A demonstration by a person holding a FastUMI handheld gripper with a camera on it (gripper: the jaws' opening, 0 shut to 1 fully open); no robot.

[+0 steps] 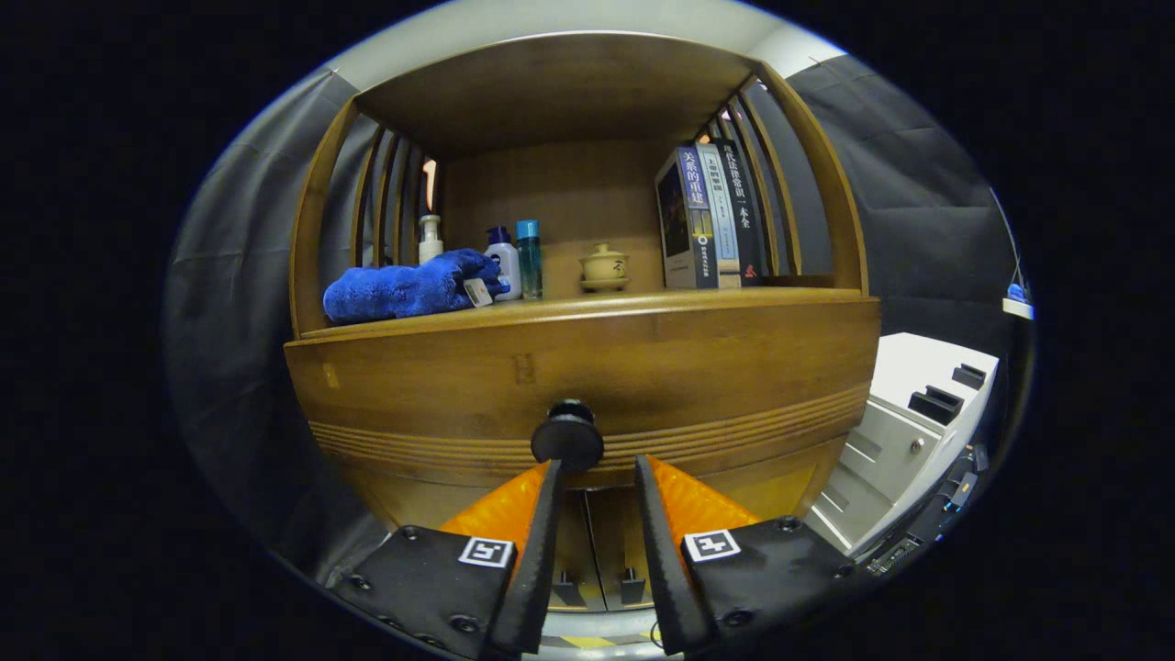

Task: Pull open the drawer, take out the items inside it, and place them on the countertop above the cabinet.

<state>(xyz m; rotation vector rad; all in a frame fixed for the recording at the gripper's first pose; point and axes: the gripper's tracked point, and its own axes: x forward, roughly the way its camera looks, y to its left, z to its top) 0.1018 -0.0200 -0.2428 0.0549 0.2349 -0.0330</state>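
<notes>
**Drawer knob approach: fingers apart, not yet seated**

Drawer (587, 376) front spans the wooden cabinet (386, 477) just below the countertop (643, 303) and appears fully closed, flush with the carcass; no gap shows along its upper edge. Its contents are hidden behind the panel.

The knob (567, 436), a dark round pull, sits at the lower middle of the drawer front. The gripper (595, 466) points straight at the panel with its fingers apart. The knob lies at the tip of the left finger rather than centred in the gap; whether that fingertip touches it cannot be told. The right finger stands clear of it. Nothing is clamped.

This head-on alignment suits a straight pull along the drawer's travel. As a judgement, the gap needs shifting slightly leftward so the knob sits between both fingers before closing; a grip with one finger only would likely slip off the rounded pull.

The countertop already carries a folded blue towel (404, 289), a pump bottle (430, 239), two small bottles (514, 262), a lidded cup on a saucer (603, 267) and upright books (707, 216). Free surface remains along the front edge between the cup and the books, a probable placement zone.

The task stands at its first step: drawer unopened.
</notes>
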